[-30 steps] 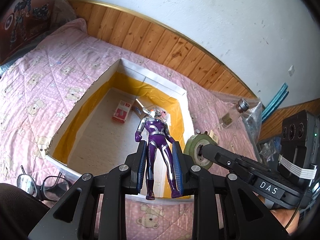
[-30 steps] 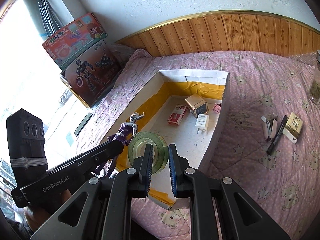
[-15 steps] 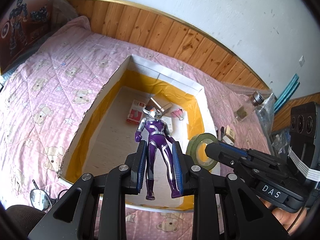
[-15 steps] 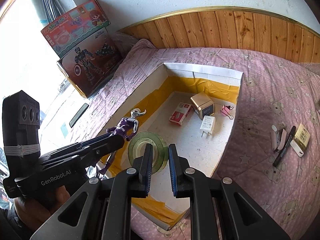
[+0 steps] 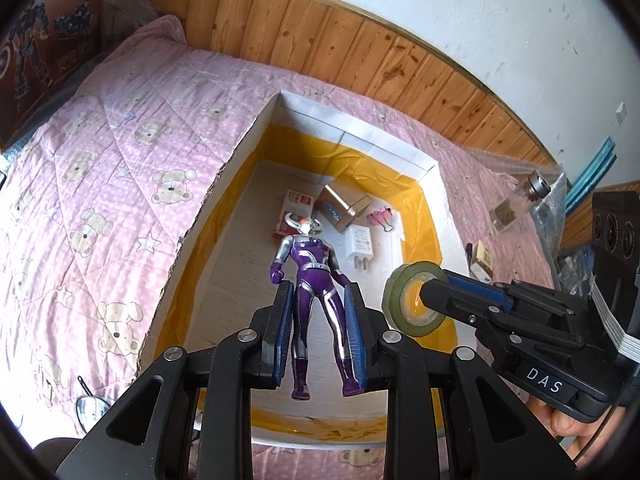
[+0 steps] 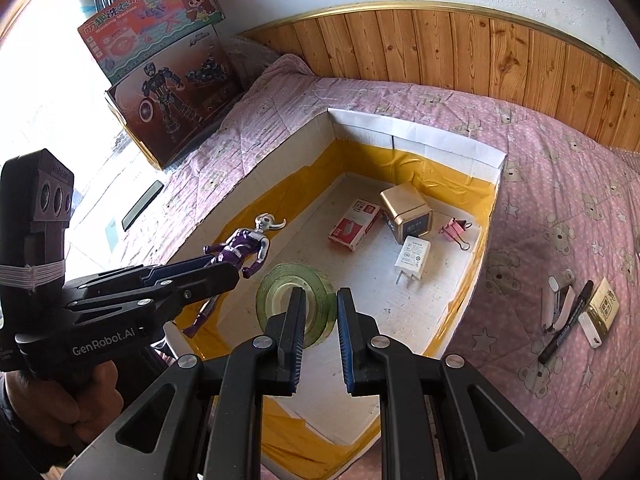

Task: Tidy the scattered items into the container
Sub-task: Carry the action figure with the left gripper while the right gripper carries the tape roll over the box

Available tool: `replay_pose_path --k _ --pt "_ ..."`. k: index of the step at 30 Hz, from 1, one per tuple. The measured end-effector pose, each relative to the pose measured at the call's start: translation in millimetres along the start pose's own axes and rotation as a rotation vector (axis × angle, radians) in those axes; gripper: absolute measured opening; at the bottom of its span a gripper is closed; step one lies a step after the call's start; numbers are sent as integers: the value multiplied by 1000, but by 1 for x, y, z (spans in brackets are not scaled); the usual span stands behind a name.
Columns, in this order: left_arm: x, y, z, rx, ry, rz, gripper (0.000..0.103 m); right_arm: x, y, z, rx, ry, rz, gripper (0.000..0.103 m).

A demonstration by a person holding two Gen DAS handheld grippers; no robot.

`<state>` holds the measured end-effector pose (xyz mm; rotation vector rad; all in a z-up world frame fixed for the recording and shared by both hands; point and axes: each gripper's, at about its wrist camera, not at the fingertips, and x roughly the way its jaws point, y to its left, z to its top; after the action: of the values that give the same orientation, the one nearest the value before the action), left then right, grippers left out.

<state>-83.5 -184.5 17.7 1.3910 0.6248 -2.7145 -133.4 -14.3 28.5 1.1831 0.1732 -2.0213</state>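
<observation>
Left gripper [image 5: 318,330] pinching figure [image 5: 310,276], right gripper [image 6: 318,334] pinching tape [image 6: 296,306], both over box [image 6: 420,148]: lower before release

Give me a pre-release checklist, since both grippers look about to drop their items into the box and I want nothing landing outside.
1. Left gripper clamped on purple figure: ok.
2. Right gripper clamped on green tape roll: ok.
3. Both items over the box interior, not the quilt: ok.
4. Bare floor below, clear of red pack, gold cube, charger, pink clip: ok.
5. Drop height low enough: cannot tell.
6. Grippers apart from each other: ok.
</observation>
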Motion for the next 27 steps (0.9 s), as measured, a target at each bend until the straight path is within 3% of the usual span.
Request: replay_pose_path --k 13,27 --pt "27 -1 3 60 76 68 26 23 -2 17 -61 84 -20 17" --pt "42 4 1 63 131 66 26 50 -1 26 -127 180 -46 17"
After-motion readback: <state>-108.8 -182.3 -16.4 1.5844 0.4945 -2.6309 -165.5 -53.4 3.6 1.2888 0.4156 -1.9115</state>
